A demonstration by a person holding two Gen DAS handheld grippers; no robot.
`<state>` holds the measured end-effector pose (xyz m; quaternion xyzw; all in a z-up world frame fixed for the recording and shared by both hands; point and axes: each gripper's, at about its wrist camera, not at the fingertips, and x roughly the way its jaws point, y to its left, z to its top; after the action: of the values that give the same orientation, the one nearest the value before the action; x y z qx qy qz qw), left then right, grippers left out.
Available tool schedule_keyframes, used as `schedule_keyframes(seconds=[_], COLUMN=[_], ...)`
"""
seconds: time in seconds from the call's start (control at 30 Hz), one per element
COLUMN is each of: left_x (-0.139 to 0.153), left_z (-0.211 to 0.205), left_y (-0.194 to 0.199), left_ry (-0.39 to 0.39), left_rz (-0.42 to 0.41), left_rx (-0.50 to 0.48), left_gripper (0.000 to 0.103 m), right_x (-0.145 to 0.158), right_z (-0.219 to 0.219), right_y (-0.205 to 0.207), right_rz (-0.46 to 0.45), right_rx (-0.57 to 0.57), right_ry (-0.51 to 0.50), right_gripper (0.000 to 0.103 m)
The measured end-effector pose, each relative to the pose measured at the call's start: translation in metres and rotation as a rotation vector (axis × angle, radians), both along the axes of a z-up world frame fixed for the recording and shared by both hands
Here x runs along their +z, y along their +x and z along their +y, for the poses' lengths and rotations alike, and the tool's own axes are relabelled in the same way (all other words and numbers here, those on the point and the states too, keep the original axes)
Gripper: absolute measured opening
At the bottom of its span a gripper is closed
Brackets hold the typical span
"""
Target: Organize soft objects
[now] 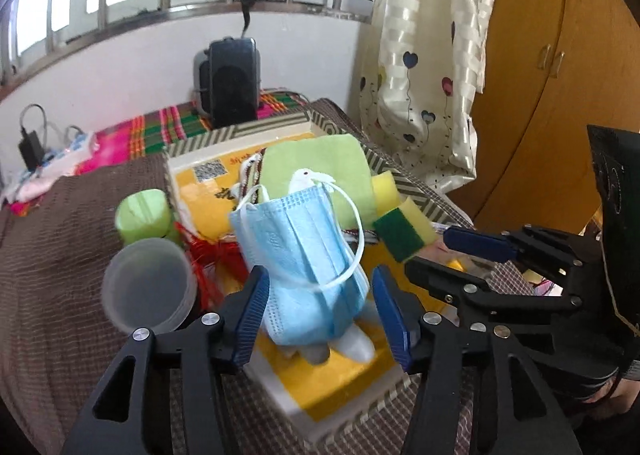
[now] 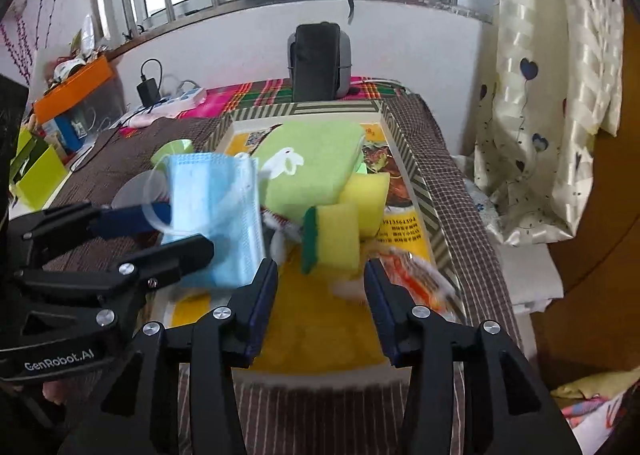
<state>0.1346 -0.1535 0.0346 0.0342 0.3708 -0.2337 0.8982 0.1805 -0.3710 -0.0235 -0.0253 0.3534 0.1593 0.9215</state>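
A blue face mask (image 1: 304,267) with white ear loops hangs between the open fingers of my left gripper (image 1: 320,315), above the yellow-lined tray (image 1: 332,399); it looks loose and blurred. It also shows in the right wrist view (image 2: 224,215), in front of the left gripper (image 2: 168,231). My right gripper (image 2: 320,303) is open over the tray (image 2: 312,331), just short of a yellow-green sponge (image 2: 332,239). That sponge (image 1: 404,231) lies in front of the right gripper (image 1: 440,251) in the left wrist view. A green cloth (image 2: 312,167) and a second yellow sponge (image 2: 368,195) lie further back.
A clear plastic cup (image 1: 148,283) and a green roll (image 1: 142,215) stand left of the tray on the brown checked cloth. A red tassel (image 1: 208,259) lies beside them. A black device (image 2: 318,63) stands by the wall. A curtain (image 2: 552,95) hangs on the right.
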Motion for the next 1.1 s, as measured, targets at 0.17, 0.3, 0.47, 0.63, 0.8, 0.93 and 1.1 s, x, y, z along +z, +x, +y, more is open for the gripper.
schedule_keyframes(seconds=[0.17,0.3,0.47,0.63,0.8,0.93,1.1], left_x=[0.007,0.008,0.007,0.005,0.000,-0.005,-0.012], left_z=[0.012,0.020,0.028,0.032,0.035,0.039,0.044], left_y=[-0.022,-0.037,-0.055,-0.065,-0.072,-0.078,-0.083], left_ry=[0.003,0.023,0.042,0.052,0.074,0.085,0.081], left_rz=[-0.015,-0.022,-0.025,-0.028,-0.030,-0.029,-0.015], left_rx=[0.027,0.051,0.068,0.081,0.092,0.105,0.120], left_gripper=[0.057,0.058,0.058,0.058,0.058,0.058,0.057], right_x=[0.007,0.006,0.003,0.002,-0.003,-0.009,-0.016], right_z=[0.006,0.015,0.022,0.024,0.027,0.031,0.034], right_y=[-0.021,-0.036,-0.054,-0.067,-0.073,-0.077,-0.083], right_rz=[-0.017,-0.016,-0.016,-0.019,-0.012,-0.004,0.004], right_rx=[0.005,0.015,0.021,0.013,0.016,0.020,0.023], right_ry=[-0.001,-0.012,-0.024,-0.024,-0.022,-0.021,-0.008], right_gripper=[0.046,0.046,0.046,0.046,0.046,0.046,0.046])
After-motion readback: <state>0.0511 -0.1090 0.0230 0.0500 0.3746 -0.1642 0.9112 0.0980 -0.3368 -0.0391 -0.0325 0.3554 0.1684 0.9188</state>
